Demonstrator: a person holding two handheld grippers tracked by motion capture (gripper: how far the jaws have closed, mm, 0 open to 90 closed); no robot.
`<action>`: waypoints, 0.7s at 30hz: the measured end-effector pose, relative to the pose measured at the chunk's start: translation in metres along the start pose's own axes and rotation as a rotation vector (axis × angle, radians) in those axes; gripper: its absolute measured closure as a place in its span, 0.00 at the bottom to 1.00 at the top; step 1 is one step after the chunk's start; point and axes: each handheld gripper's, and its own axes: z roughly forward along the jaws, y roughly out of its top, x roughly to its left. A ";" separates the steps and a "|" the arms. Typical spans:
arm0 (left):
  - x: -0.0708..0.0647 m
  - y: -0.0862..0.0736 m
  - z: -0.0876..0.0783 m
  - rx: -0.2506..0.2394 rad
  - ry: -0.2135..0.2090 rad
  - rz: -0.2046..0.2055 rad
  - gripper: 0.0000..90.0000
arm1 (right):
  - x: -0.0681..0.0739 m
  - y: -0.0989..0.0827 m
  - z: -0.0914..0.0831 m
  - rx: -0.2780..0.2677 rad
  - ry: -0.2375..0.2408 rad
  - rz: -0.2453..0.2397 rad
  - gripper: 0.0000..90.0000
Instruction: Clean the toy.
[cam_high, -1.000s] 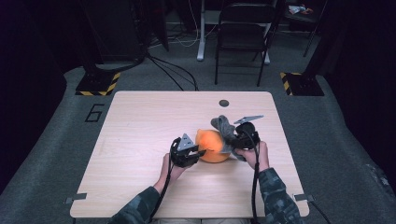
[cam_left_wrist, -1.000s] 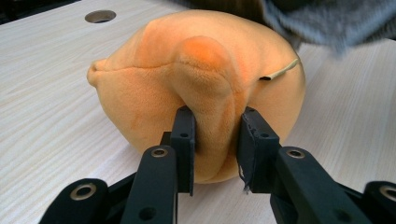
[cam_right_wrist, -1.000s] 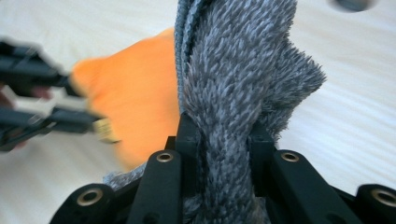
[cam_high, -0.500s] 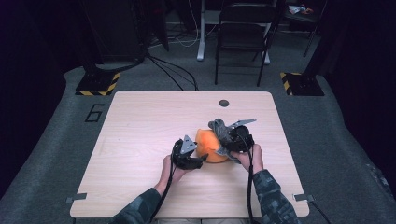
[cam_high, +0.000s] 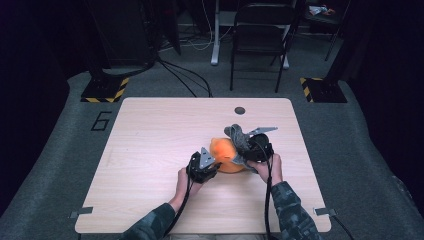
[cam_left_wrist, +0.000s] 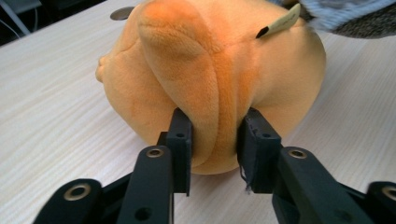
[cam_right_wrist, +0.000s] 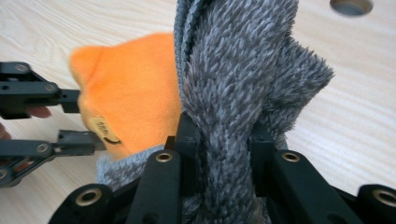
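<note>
both forearms reach forward over the table (cam_high: 150, 150); left gripper (cam_left_wrist: 212, 140), just closing, pinches the orange plush toy (cam_left_wrist: 210, 70), right gripper (cam_right_wrist: 222, 140) clamps the grey sock (cam_right_wrist: 233, 70).

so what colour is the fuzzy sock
Mottled grey sock, clearest in the right gripper view.

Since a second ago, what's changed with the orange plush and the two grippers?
The left gripper opened and has just closed again, its pads pinching a fold of the orange plush. The right gripper stays clamped on the grey fuzzy sock; the plush stays put on the table.
</note>
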 end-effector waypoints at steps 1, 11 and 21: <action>0.002 0.001 -0.002 0.001 -0.003 -0.015 0.78 | 0.002 0.002 -0.003 -0.015 -0.001 -0.011 0.81; 0.008 0.011 -0.015 0.000 -0.040 -0.099 0.81 | 0.045 0.018 -0.014 -0.053 0.087 -0.082 0.80; 0.010 0.007 -0.010 0.004 -0.047 -0.103 0.80 | 0.043 0.012 -0.002 -0.049 0.064 -0.086 0.80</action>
